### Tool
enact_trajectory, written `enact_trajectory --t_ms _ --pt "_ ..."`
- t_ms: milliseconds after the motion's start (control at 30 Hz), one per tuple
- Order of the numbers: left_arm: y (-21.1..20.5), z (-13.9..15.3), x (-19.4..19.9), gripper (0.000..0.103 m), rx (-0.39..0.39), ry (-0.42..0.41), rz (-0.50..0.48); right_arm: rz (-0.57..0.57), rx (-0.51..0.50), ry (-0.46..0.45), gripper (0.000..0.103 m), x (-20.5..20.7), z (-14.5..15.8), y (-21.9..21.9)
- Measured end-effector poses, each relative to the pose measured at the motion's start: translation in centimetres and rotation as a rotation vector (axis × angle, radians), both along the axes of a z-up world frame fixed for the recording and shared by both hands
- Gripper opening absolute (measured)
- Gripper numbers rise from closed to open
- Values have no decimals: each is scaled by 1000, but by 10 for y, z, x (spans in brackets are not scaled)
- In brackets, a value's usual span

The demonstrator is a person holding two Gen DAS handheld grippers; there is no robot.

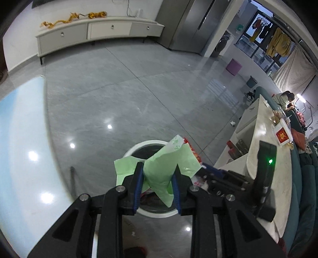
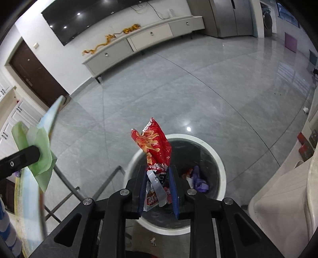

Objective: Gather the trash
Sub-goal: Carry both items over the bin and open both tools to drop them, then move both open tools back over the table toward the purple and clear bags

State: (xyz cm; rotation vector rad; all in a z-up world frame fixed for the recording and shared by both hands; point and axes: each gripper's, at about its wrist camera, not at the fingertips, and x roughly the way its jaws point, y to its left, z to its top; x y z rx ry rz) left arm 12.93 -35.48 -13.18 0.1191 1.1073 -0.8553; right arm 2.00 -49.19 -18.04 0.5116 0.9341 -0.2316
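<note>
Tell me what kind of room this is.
Probably a home living room: a long white TV cabinet under a wall-mounted television, a grey tiled floor, and laundry hanging by the far window.

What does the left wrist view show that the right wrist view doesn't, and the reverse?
Only the left wrist view shows the left gripper head-on, clamped on the green wrapper, a seated person and hanging clothes. Only the right wrist view shows the right gripper clamped on the red snack bag, a purple item in the bin, the TV and a brown door. Both show the white-rimmed trash bin, the TV cabinet and both pieces of trash.
</note>
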Motion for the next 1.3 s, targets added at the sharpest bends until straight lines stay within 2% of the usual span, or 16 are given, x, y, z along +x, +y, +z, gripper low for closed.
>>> enact_trajectory --t_ms 33,133,167,200,400,633,933,1033,1200,1300 --pt "-5 -4 1 30 -1 15 -6 -8 4 5 22 0 -4 -3" --pt "-13 -12 6 59 -13 40 0 -28 17 17 28 0 -10 -9" --pt "-15 -13 6 61 -14 41 5 -38 20 21 34 -1 -11 -10" --pt "-15 -14 6 61 -12 46 5 -46 24 22 37 -2 -14 -13" --pt "-7 -10 -4 61 7 15 1 -76 42 18 37 -14 -14 -21" --pt "25 15 -12 61 12 -94 47 -91 40 -32 38 -26 4 -20" --pt "87 58 -32 61 -9 -228 114 -105 9 -124 43 -49 53 -4" --pt "112 76 -42 61 -5 -293 142 -93 -9 -160 47 -53 73 8" --pt "151 97 -51 62 -23 -335 205 -60 -37 -220 52 -58 105 33" --pt "179 108 -55 74 -41 -362 261 -36 -55 -248 57 -59 122 49"
